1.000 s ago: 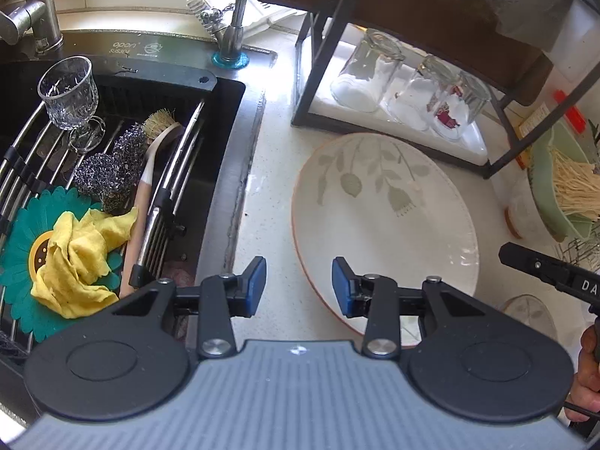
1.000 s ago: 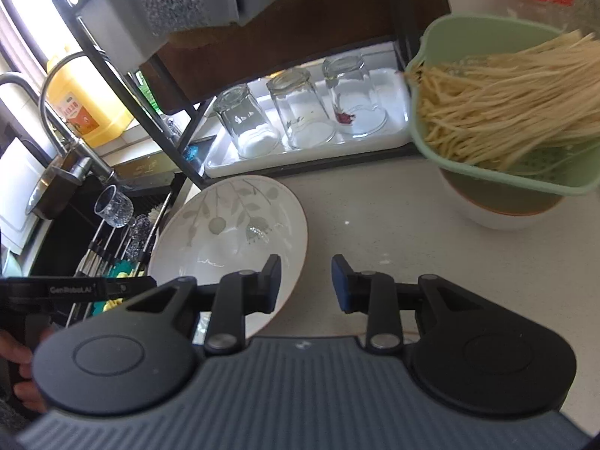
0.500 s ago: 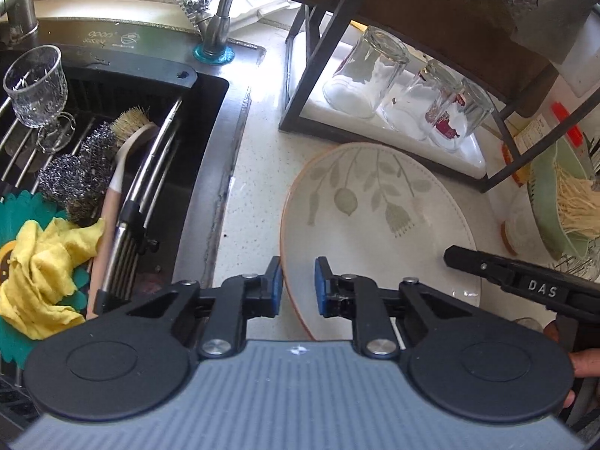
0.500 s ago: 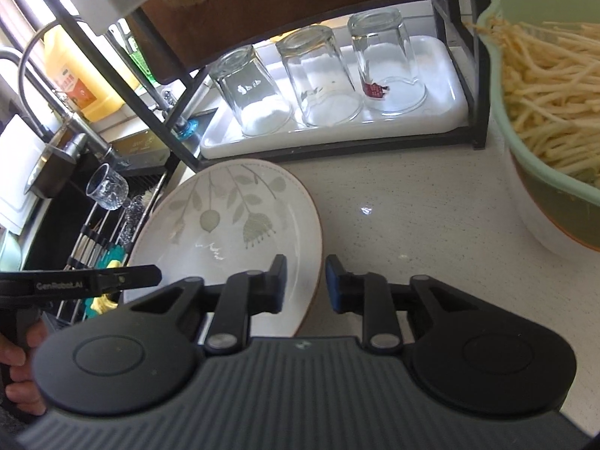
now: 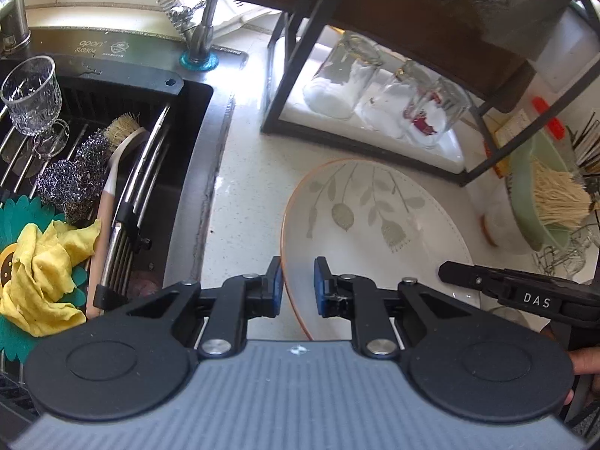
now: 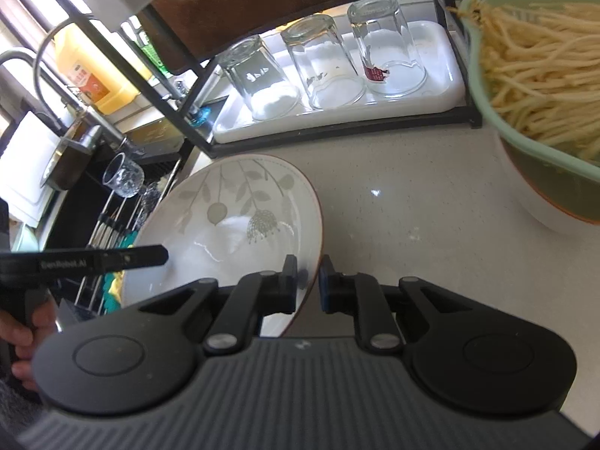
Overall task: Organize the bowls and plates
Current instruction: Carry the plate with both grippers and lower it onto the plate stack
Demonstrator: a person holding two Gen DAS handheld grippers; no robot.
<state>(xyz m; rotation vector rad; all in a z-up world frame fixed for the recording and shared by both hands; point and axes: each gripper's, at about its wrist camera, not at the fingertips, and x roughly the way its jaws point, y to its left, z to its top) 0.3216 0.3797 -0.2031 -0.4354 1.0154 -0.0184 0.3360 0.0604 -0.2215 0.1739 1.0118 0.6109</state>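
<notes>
Plate [image 5: 375,225], white with a leaf pattern, lies on the tabletop [image 6: 405,187] between both claws. Left claw [image 5: 297,285] straddles its near rim, nearly closed. Right claw [image 6: 308,281] is closing on the opposite rim, which sits between its pads. Gripping both edges likely steadies a level lift.

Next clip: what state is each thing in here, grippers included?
Left gripper: shut on plate rim.
Right gripper: fingers closing, plate rim between them.
Plate: empty, on counter.
Glasses: three, upside down on tray.
Wine glass: upright on sink rack.
Colander: full of noodles.
</notes>
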